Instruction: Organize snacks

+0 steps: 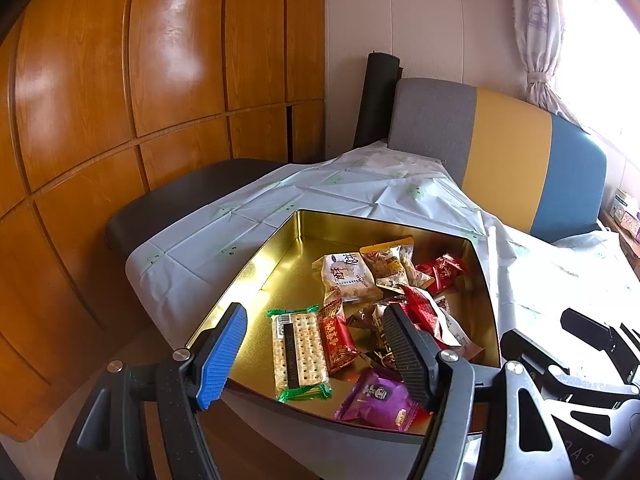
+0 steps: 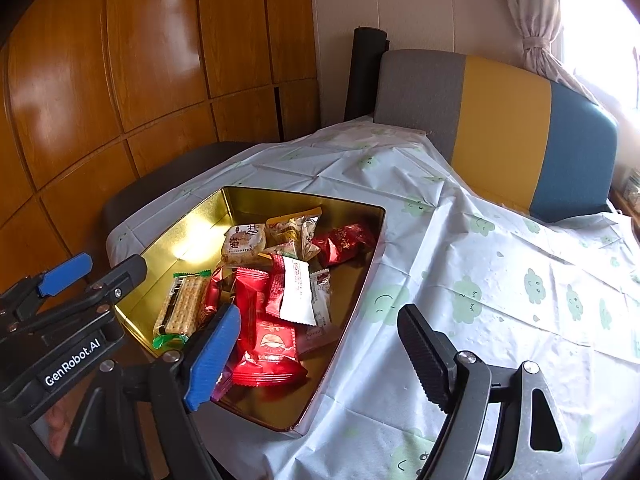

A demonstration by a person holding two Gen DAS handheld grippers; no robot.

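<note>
Bench [image 2: 460, 240] draped in a pale creased cloth [image 2: 500, 280] printed with green smiling clouds. A gold tin [image 2: 280, 196], open at the top, rests directly on the cloth near the bench's left corner, one corner reaching the near edge. The cloth to the tin's right carries nothing visible.

Tin [image 2: 256, 200] on covered table [image 2: 460, 240], near its left edge; snack packets [image 2: 276, 280] inside tin; chair [image 2: 500, 120] behind table.
</note>
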